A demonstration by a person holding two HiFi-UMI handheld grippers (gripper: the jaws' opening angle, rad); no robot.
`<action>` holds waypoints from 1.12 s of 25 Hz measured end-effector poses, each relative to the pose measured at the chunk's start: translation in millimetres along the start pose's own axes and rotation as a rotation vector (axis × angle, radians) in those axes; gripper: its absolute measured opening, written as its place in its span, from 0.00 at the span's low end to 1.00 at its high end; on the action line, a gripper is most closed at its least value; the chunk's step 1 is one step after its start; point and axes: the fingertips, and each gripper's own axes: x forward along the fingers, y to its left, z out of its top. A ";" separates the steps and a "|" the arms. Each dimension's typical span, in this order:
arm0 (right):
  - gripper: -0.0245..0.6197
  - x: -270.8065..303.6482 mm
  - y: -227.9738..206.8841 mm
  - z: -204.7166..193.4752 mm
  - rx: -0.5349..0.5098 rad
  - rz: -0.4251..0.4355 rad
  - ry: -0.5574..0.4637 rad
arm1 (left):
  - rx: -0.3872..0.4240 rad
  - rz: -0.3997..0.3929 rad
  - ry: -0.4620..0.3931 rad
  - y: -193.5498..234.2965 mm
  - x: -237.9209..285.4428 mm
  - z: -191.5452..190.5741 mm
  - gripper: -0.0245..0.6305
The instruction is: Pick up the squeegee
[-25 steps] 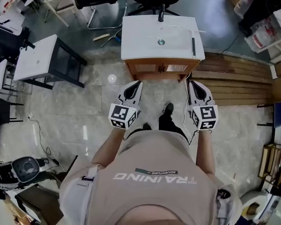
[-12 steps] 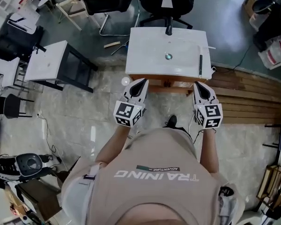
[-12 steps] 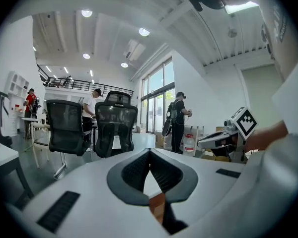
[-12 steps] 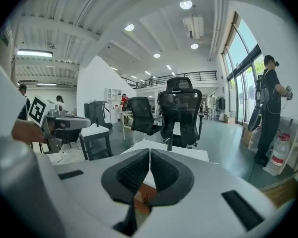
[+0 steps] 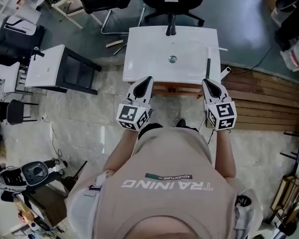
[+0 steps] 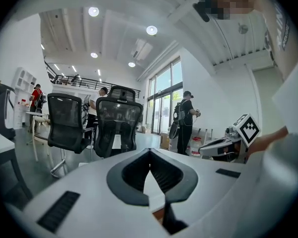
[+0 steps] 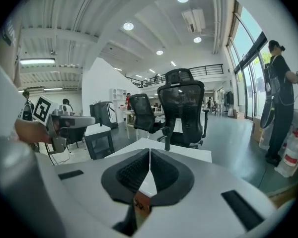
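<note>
The slim dark squeegee (image 5: 208, 67) lies along the right edge of the white rectangular washbasin top (image 5: 149, 54), just ahead of the right gripper (image 5: 210, 82), whose jaws are clenched on nothing. The left gripper (image 5: 146, 79) is likewise clenched and empty. The right jaws probably need to part before straddling the handle squarely.

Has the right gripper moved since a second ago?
Yes. The right gripper has advanced to the front edge of the white sink top; a second ago it was short of it, over the floor.
</note>
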 end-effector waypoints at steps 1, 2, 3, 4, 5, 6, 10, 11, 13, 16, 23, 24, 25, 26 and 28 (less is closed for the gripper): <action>0.09 1.6 -5.3 -4.1 0.011 0.006 0.007 | -0.006 -0.001 0.004 -3.0 6.1 -1.9 0.06; 0.09 3.2 -11.2 -7.3 0.021 0.007 0.014 | -0.013 -0.004 0.008 -5.4 12.1 -3.5 0.06; 0.09 5.0 -17.0 -9.2 0.036 0.005 0.017 | -0.021 -0.009 0.014 -6.4 17.8 -4.8 0.06; 0.09 7.3 -22.3 -9.7 0.053 0.001 0.016 | -0.030 -0.014 0.020 -5.1 23.1 -5.7 0.05; 0.09 10.4 -26.6 -9.3 0.069 -0.004 0.014 | -0.038 -0.015 0.026 -1.7 27.8 -5.9 0.06; 0.09 14.5 -30.1 -8.5 0.078 -0.009 0.014 | -0.041 -0.014 0.031 3.2 32.0 -4.8 0.06; 0.09 37.4 -32.6 -2.9 0.073 -0.017 0.017 | -0.027 -0.019 0.023 25.2 45.5 5.7 0.06; 0.09 44.0 -31.5 -0.1 0.072 -0.020 0.012 | -0.015 -0.024 0.019 31.2 49.7 7.2 0.05; 0.09 57.1 -32.1 5.3 0.071 -0.037 0.003 | 0.003 -0.037 0.014 42.4 61.9 8.5 0.06; 0.09 72.8 -41.3 11.8 0.072 -0.078 0.010 | 0.016 -0.067 0.016 54.1 84.5 11.6 0.06; 0.09 119.5 -46.4 36.7 0.060 -0.167 0.020 | 0.029 -0.156 0.012 96.4 123.2 23.2 0.06; 0.09 124.4 -47.6 36.5 0.071 -0.185 0.020 | 0.028 -0.171 0.016 101.6 128.7 22.2 0.06; 0.09 128.6 -49.4 34.5 0.081 -0.204 0.024 | 0.027 -0.184 0.021 106.5 133.9 21.4 0.06; 0.09 131.8 -51.6 30.8 0.090 -0.226 0.032 | 0.025 -0.197 0.025 111.2 138.3 20.8 0.06; 0.09 135.4 -57.9 20.2 0.107 -0.275 0.050 | 0.024 -0.218 0.032 119.8 144.5 20.0 0.06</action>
